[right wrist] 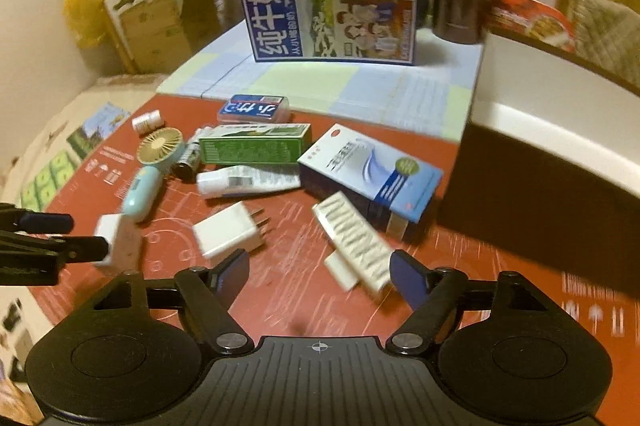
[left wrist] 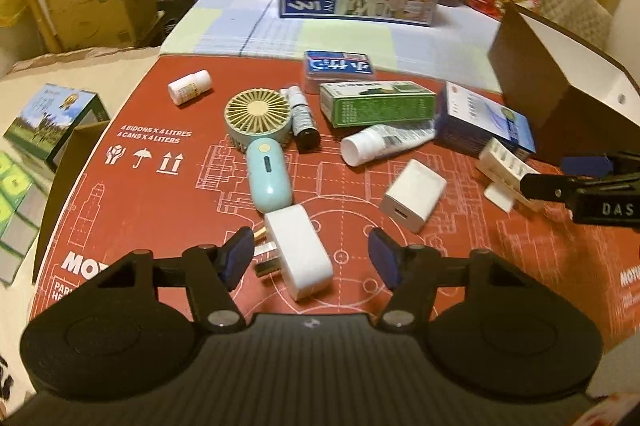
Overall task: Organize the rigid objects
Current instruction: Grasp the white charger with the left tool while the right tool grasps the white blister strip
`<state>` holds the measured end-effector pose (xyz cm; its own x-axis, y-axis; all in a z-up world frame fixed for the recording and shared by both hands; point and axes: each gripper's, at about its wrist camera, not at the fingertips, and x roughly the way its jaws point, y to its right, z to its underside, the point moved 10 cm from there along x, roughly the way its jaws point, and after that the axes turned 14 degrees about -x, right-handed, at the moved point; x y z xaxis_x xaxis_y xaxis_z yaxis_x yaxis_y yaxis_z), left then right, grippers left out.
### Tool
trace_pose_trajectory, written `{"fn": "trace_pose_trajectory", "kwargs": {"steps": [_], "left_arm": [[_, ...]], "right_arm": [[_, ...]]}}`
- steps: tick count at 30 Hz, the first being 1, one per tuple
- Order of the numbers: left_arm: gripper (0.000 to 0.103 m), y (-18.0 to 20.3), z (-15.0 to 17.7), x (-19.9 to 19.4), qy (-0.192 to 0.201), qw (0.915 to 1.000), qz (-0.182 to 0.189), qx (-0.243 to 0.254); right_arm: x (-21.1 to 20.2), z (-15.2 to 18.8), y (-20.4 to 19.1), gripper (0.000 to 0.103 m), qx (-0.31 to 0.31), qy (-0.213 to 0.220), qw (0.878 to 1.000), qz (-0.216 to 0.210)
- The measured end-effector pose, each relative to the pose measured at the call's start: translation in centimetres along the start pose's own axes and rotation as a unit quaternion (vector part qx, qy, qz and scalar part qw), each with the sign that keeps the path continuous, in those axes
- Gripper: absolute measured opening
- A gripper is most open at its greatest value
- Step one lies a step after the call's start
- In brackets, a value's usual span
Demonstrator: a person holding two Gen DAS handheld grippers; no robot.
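left gripper low centre of its frame, jaws apart around a white plug adapter, pads not touching it, right gripper low centre, jaws apart around a white ribbed clip on red cardboard, brown storage box at right

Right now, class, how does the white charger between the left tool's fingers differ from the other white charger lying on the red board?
The near charger is larger with rounded corners; the far charger is smaller and squarer. The near charger sits between the left tool, the far charger in the open. Both are white, lying flat.
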<state>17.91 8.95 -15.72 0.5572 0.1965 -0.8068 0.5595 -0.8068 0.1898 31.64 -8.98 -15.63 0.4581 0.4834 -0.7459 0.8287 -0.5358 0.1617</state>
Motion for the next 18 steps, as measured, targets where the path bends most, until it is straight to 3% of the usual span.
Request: {"fn": "trace_pose_trajectory", "kwargs": {"steps": [15,18], "left_arm": [[0.037,-0.4,0.2,2.9,-0.02,0.9987,-0.043,-0.02],[0.03,-0.6,0.4,3.4,-0.023,0.9985,-0.047,-0.015]], "right_arm": [[5.9,-0.2,0.9,0.054,-0.075,-0.041,0.996,-0.036],[6.1,0.0,0.8,0.04,-0.075,-0.046,0.995,-0.034]]}}
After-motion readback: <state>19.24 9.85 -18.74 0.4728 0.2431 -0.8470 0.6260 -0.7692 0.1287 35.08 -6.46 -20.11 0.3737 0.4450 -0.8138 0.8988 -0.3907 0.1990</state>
